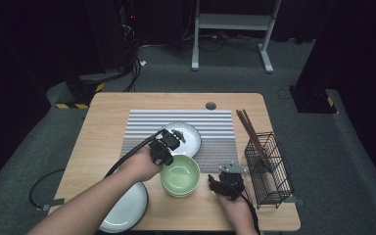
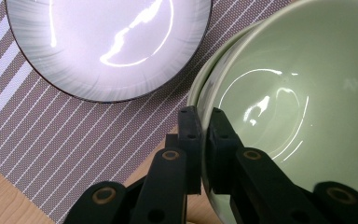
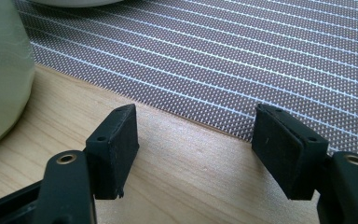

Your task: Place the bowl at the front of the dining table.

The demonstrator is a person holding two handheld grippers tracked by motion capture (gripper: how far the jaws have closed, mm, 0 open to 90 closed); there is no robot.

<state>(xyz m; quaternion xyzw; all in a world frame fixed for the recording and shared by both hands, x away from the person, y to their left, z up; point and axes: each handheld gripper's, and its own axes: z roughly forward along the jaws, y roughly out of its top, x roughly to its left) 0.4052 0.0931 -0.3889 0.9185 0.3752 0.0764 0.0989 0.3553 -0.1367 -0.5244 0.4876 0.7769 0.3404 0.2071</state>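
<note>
Two hand-held grippers are seen over a wooden tabletop (image 1: 103, 127), on which a striped placemat (image 1: 215, 127) is laid across the middle toward the far edge. A large grey plate (image 1: 127, 210) is set at the near left corner, partly hidden by the person's left forearm, and a black wire basket (image 1: 270, 171) holding dark chopsticks (image 1: 249, 132) is placed at the right edge. A smaller white plate (image 1: 188, 137) rests on the placemat. A green bowl (image 1: 180, 175) is found near the middle of the near edge, overlapping the placemat's near border and lying just beside the white plate. The left hand-held gripper (image 2: 200, 126) is clenched on the bowl's rim, with one jaw outside the wall and the other inside it. The right hand-held gripper (image 3: 196, 140) is held released, its jaws spread wide over bare wood just right of the bowl, with nothing between them.
</note>
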